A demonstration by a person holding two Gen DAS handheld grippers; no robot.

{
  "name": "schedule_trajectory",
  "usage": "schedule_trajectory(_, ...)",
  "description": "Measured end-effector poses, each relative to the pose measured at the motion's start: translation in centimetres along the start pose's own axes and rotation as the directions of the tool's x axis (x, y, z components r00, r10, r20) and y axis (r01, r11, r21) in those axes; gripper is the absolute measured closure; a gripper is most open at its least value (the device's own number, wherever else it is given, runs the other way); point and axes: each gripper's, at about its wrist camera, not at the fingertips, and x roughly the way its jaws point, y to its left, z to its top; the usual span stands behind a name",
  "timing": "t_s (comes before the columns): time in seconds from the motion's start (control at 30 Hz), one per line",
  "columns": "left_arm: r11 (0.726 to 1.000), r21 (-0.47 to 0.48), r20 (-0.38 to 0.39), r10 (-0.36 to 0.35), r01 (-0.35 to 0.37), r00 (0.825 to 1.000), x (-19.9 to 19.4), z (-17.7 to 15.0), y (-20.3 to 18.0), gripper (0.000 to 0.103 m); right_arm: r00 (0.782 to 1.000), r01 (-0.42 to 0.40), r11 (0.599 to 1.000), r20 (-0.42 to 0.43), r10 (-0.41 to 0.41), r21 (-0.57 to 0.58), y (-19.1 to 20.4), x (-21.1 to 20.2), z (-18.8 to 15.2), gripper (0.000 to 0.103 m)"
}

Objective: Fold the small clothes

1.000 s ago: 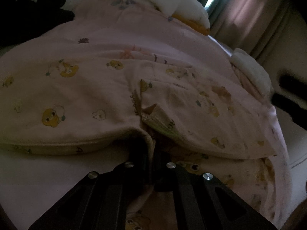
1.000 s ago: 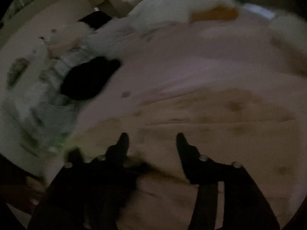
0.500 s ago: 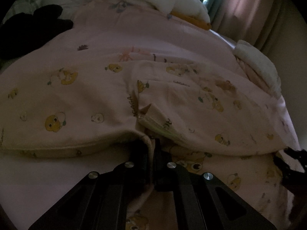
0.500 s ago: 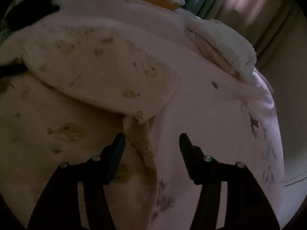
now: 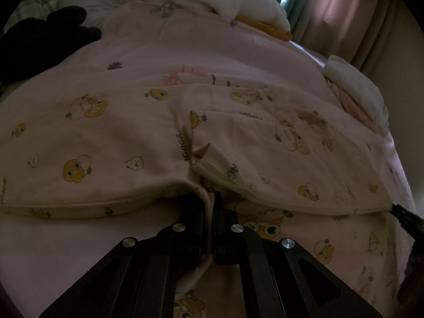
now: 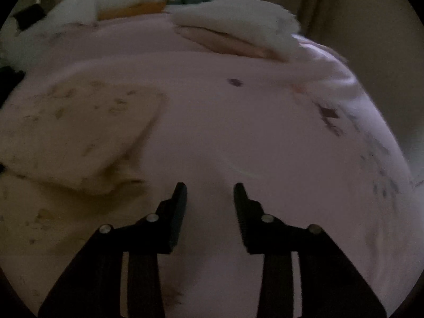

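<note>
A small pale pink garment with yellow cartoon prints (image 5: 132, 137) lies spread on the pink bedsheet (image 5: 185, 42), its sides folded toward the middle. My left gripper (image 5: 210, 198) is shut on the garment's near hem at its centre. My right gripper (image 6: 209, 190) is open and empty over bare sheet, just right of the garment's folded edge (image 6: 79, 132). A dark part of the right gripper (image 5: 405, 217) shows at the left wrist view's right edge.
White pillows with an orange edge (image 5: 238, 5) lie at the head of the bed. A folded white and pink cloth (image 6: 238, 34) lies at the far right. A black item (image 5: 45, 42) lies at the far left. Curtains (image 5: 344, 8) hang behind.
My right gripper swung right, off the garment, and is now over bare sheet, still open. My left gripper kept its hold on the hem and barely moved.
</note>
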Motion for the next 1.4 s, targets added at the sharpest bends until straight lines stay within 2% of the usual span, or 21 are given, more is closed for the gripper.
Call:
schedule_trajectory(0.07, 1.0, -0.002, -0.001, -0.002, 0.002, 1.0, 0.0, 0.0, 0.1, 0.103, 0.993, -0.114, 0.993, -0.01, 0.115, 0.028, -0.4, -0.3, 0.1, 0.063)
schedule_trajectory(0.13, 1.0, -0.003, -0.005, -0.003, 0.003, 1.0, 0.0, 0.0, 0.1, 0.103, 0.983, -0.185, 0.983, 0.022, 0.185, -0.005, 0.6, -1.4, 0.4, 0.048)
schedule_trajectory(0.17, 1.0, -0.004, -0.005, -0.004, 0.004, 1.0, 0.0, 0.1, 0.1, 0.103, 0.982, -0.184, 0.982, 0.037, 0.185, -0.042, 1.2, -2.1, 0.3, 0.029)
schedule_trajectory(0.2, 1.0, -0.004, -0.005, -0.004, 0.004, 1.0, -0.1, 0.0, 0.1, 0.103, 0.983, -0.169, 0.98, 0.051, 0.175, -0.109, 2.6, -2.6, 0.2, 0.018)
schedule_trajectory(0.33, 1.0, -0.012, -0.006, -0.013, 0.013, 1.0, -0.2, -0.2, 0.3, 0.103, 0.991, -0.071, 0.95, 0.083, 0.101, -0.305, 7.2, -1.9, -0.1, 0.022)
schedule_trajectory(0.37, 1.0, -0.014, -0.006, -0.015, 0.015, 1.0, -0.2, -0.2, 0.3, 0.103, 0.996, -0.036, 0.945, 0.06, 0.058, -0.324, 7.5, -0.4, 0.3, 0.03)
schedule_trajectory(0.4, 1.0, -0.016, -0.007, -0.016, 0.016, 1.0, -0.2, -0.2, 0.3, 0.103, 0.999, -0.017, 0.951, 0.04, 0.031, -0.309, 7.6, 0.8, 0.4, 0.043)
schedule_trajectory(0.43, 1.0, -0.017, -0.007, -0.018, 0.018, 1.0, -0.2, -0.2, 0.3, 0.103, 0.998, -0.043, 0.962, 0.036, 0.054, -0.27, 7.1, 1.2, 0.5, 0.049)
schedule_trajectory(0.47, 1.0, -0.019, -0.007, -0.02, 0.02, 1.0, -0.2, -0.1, 0.3, 0.103, 0.994, -0.095, 0.978, 0.035, 0.103, -0.187, 6.1, 1.6, 0.9, 0.064)
schedule_trajectory(0.5, 0.999, -0.025, -0.007, -0.027, 0.027, 1.0, -0.2, -0.1, 0.3, 0.103, 0.989, -0.14, 0.985, 0.027, 0.143, -0.1, 4.8, 2.2, 1.4, 0.069)
schedule_trajectory(0.57, 0.999, -0.037, -0.006, -0.037, 0.036, 0.999, -0.2, -0.2, 0.5, 0.102, 0.97, -0.243, 0.969, -0.004, 0.243, 0.041, 2.4, 3.5, 1.8, 0.068)
schedule_trajectory(0.63, 0.998, -0.045, -0.006, -0.044, 0.044, 0.999, -0.2, -0.2, 0.6, 0.102, 0.953, -0.302, 0.949, 0.016, 0.301, 0.09, 1.4, 3.5, 1.4, 0.069)
schedule_trajectory(0.7, 0.998, -0.045, -0.007, -0.043, 0.043, 0.999, -0.2, -0.2, 0.5, 0.101, 0.958, -0.287, 0.955, 0.021, 0.287, 0.07, 2.1, 3.4, 1.3, 0.069)
schedule_trajectory(0.8, 0.998, -0.041, -0.006, -0.039, 0.038, 0.999, -0.2, -0.2, 0.4, 0.101, 0.976, -0.219, 0.976, 0.013, 0.219, 0.0, 3.6, 3.5, 1.6, 0.068)
schedule_trajectory(0.9, 0.997, -0.053, -0.007, -0.052, 0.051, 0.999, -0.2, -0.1, 0.4, 0.101, 0.981, -0.194, 0.981, 0.015, 0.194, -0.026, 3.8, 4.1, 2.1, 0.069)
schedule_trajectory(1.23, 0.996, -0.062, -0.009, -0.06, 0.059, 0.998, 0.1, 0.2, 0.4, 0.1, 0.98, -0.198, 0.98, 0.02, 0.199, -0.025, 3.3, 3.7, 1.3, 0.069)
schedule_trajectory(1.4, 1.0, -0.008, -0.008, 0.008, -0.008, 1.0, 0.1, 0.2, -0.6, 0.099, 0.977, -0.211, 0.977, 0.022, 0.211, -0.015, 3.1, 3.8, 1.3, 0.068)
